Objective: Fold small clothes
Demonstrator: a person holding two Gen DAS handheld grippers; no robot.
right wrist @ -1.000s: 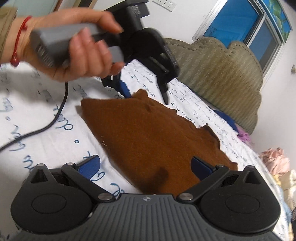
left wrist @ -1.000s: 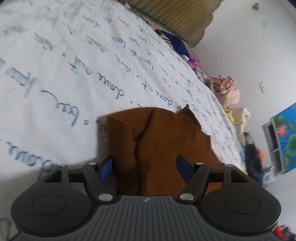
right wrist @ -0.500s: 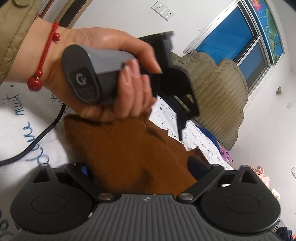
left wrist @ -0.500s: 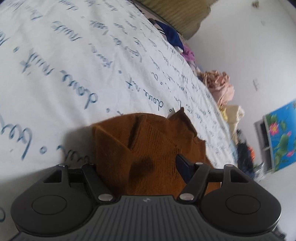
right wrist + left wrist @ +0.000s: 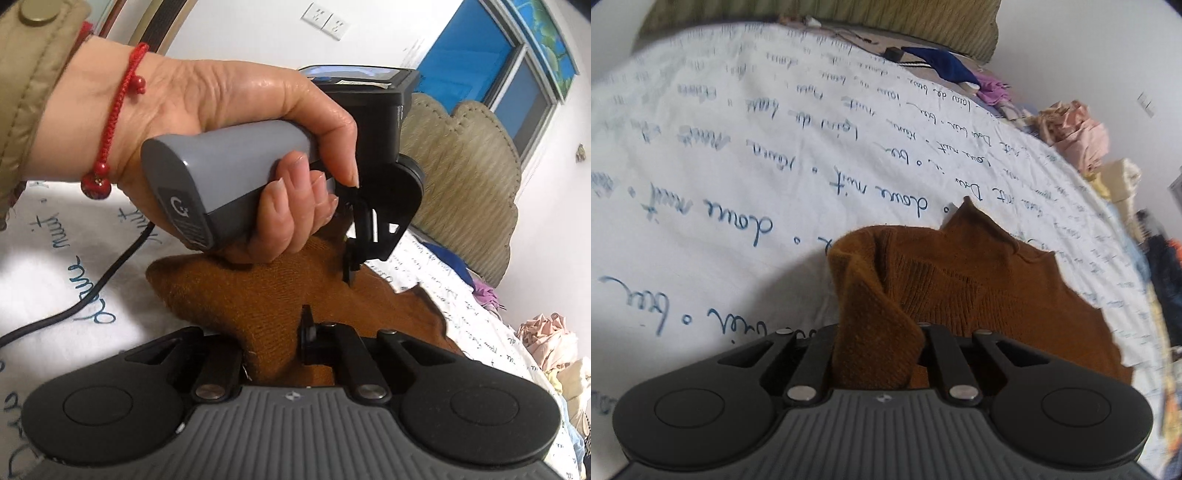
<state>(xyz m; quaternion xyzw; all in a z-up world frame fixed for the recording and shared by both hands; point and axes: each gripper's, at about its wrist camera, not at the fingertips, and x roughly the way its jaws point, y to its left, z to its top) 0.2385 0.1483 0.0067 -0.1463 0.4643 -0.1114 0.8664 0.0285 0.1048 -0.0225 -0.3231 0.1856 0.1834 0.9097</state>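
The bed sheet [image 5: 738, 155], white with blue handwriting, stretches away ahead of both claws and carries everything else. On it, directly in front of each claw, lies the brown knit garment [image 5: 979, 295], most of it flat on the sheet, with its near edge drawn up off the sheet into both claws.

The left gripper [image 5: 879, 354] has its jaws pressed together on a bunched fold of that near edge, the cloth rising as a ridge from between them. In the right wrist view the left gripper [image 5: 352, 266] sits just ahead and above, held in the person's hand [image 5: 258, 147], its tips down at the knit. The right gripper [image 5: 291, 354] is likewise pinched onto the garment's near edge, cloth gathered between the closed jaws.

The step in hand looks like carrying this near edge forward over the flat part to make a fold. To do it well, I would judge that both claws should travel together at the same height and pace, away from the person, so the edge stays straight and the crease lands square (a soft knit like this will likely stretch and sag if one side leads). The grips sit close together, so the outer corners may droop; laying the edge down low and slowly before releasing should help keep the fold even.
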